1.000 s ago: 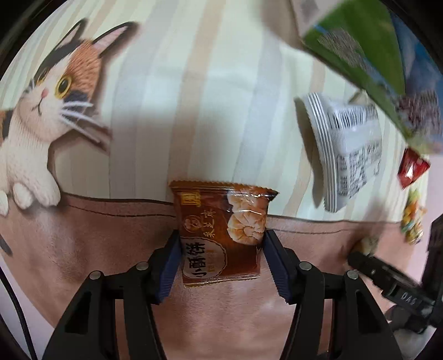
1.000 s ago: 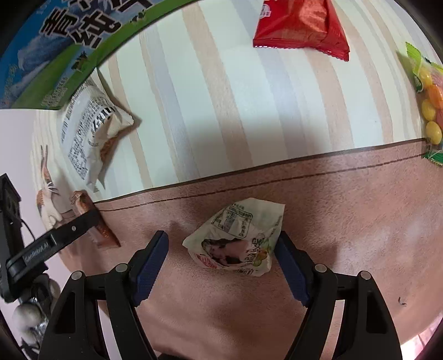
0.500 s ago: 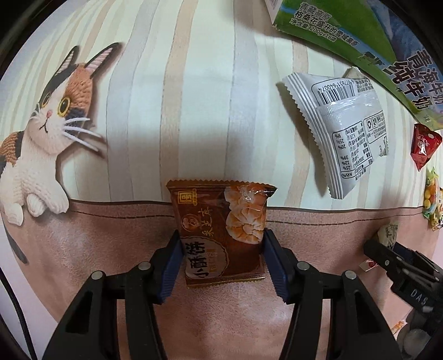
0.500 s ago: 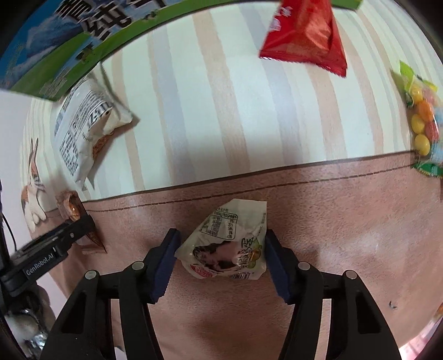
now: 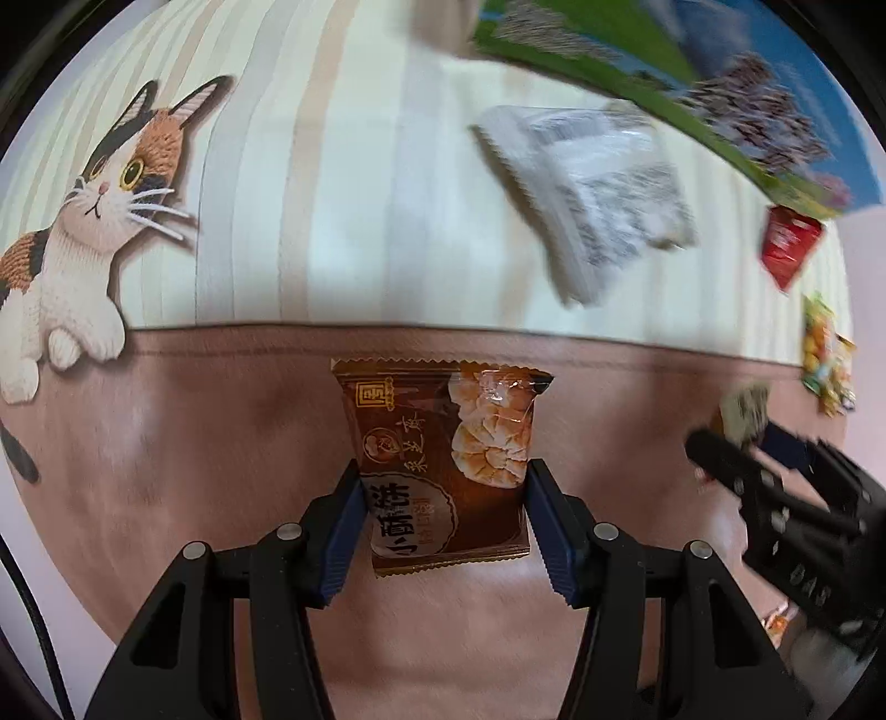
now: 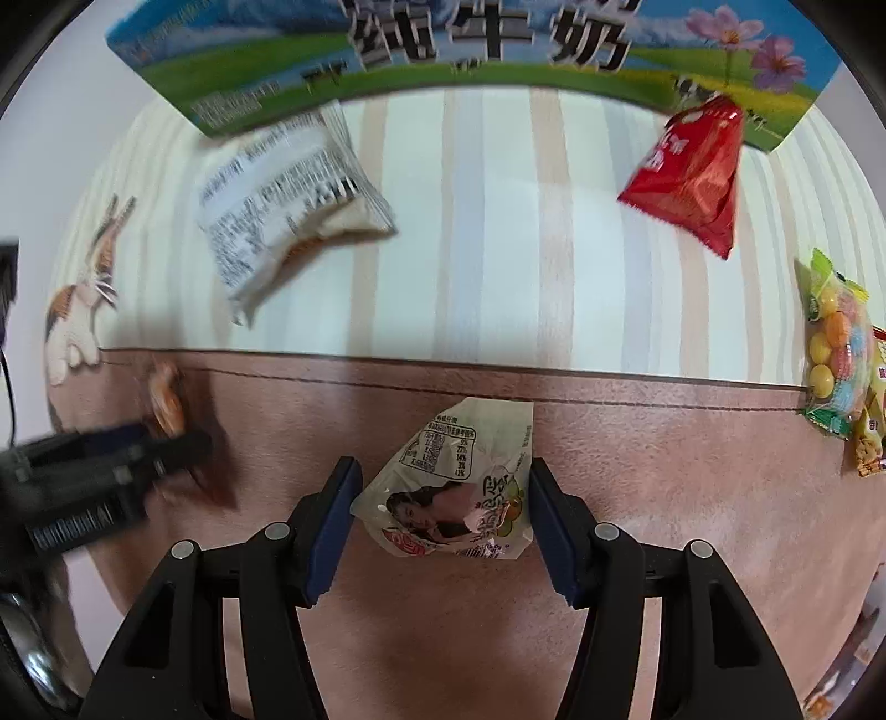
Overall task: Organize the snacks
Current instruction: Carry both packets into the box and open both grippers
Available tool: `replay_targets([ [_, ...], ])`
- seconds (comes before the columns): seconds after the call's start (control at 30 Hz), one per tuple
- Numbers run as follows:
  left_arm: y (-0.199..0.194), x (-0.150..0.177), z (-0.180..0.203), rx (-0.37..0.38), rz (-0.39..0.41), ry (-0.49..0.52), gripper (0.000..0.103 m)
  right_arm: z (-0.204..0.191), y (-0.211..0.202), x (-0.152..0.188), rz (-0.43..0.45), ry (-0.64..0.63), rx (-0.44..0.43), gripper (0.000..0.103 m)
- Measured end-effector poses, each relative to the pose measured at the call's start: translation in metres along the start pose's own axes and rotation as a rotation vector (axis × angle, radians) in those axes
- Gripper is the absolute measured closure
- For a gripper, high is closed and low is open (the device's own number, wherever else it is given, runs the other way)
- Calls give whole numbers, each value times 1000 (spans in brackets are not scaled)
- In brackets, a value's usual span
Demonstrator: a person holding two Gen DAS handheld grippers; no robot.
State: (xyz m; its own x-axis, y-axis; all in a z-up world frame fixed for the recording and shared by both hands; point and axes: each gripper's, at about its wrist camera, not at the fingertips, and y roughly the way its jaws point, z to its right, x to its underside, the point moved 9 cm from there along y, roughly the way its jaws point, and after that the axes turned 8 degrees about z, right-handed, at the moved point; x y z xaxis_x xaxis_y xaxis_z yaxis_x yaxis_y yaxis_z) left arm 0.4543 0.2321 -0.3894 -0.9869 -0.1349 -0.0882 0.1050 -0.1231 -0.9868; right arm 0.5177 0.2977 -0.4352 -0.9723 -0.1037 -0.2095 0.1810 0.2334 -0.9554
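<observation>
The left hand-held gripper [image 5: 446, 498] was clenched on the lower sides of a brown biscuit packet [image 5: 443, 465], the right hand-held gripper [image 6: 443, 507] on a crumpled pale snack packet [image 6: 454, 487], both above the near brown band of the counter [image 6: 692, 471]. Both looked light, soft, slippery and crushable, so side grips suited. The brown packet's long axis ran near to far, its crimped top pointing far towards the milk box [image 6: 470, 50].

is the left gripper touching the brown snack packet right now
Touching. In the left wrist view, both blue pads of the left gripper press against the sides of the brown snack packet.
</observation>
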Motion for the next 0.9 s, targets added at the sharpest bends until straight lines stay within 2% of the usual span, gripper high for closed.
replay_targets([
  [0.13,-34,-3,25,61,43,8,49,-2,-32,-9,51,20,-43,41],
  [0.2,-60,-13,42,96,90,17,49,-4,-50,-19,82,22,-58,41],
  [0.27,-86,-30,57,122,143,32,49,-6,-79,-34,136,24,-80,41],
  [0.4,-134,-85,76,164,245,72,49,8,-127,-89,233,6,-105,41],
  [0.53,-164,-139,86,145,332,105,49,22,-171,-138,334,-16,-107,41],
  [0.63,-181,-174,85,125,356,119,49,28,-189,-174,393,-31,-97,41],
  [0.73,-179,-212,77,91,367,127,49,27,-191,-204,424,-46,-89,41],
  [0.9,-166,-246,74,58,358,128,49,29,-183,-239,427,-54,-90,41],
])
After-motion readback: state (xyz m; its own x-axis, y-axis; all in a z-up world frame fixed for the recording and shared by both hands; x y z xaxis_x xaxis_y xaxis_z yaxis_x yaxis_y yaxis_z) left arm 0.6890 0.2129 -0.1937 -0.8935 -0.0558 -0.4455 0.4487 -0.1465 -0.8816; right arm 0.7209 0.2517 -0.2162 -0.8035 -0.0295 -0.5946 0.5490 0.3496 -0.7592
